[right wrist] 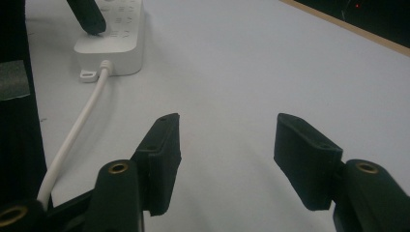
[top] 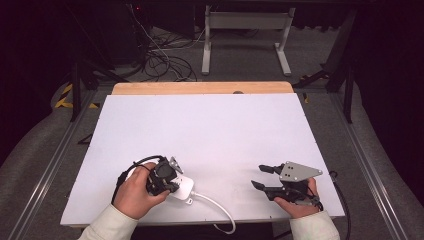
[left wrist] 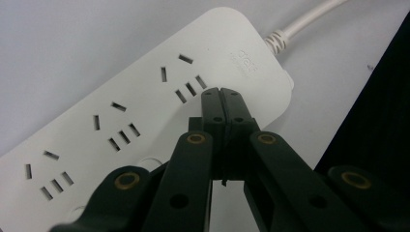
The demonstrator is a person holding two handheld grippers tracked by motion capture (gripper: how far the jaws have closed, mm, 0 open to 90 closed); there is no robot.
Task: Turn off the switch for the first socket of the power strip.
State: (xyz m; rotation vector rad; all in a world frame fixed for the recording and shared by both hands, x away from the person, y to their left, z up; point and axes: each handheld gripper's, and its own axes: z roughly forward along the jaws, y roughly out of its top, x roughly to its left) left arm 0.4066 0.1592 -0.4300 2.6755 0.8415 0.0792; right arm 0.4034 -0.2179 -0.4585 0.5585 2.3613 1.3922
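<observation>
A white power strip [top: 185,188] lies near the front left of the white table [top: 210,125], and its white cable [top: 220,207] trails off toward the front edge. My left gripper [top: 168,186] is over the strip, held by a hand. In the left gripper view its jaws [left wrist: 221,93] are shut together with nothing between them, tips at the strip [left wrist: 145,96] beside the socket nearest the cable [left wrist: 300,21]. My right gripper [top: 258,176] stands open at the front right, empty, with bare table between the jaws [right wrist: 227,135]. The right gripper view has the strip [right wrist: 116,46] and cable [right wrist: 72,135] at its left.
A wooden strip [top: 202,88] runs along the table's far edge. Beyond it are a white table frame [top: 245,20] and loose cables [top: 160,60] on the floor. The table's dark front edge [left wrist: 377,121] is close to the strip.
</observation>
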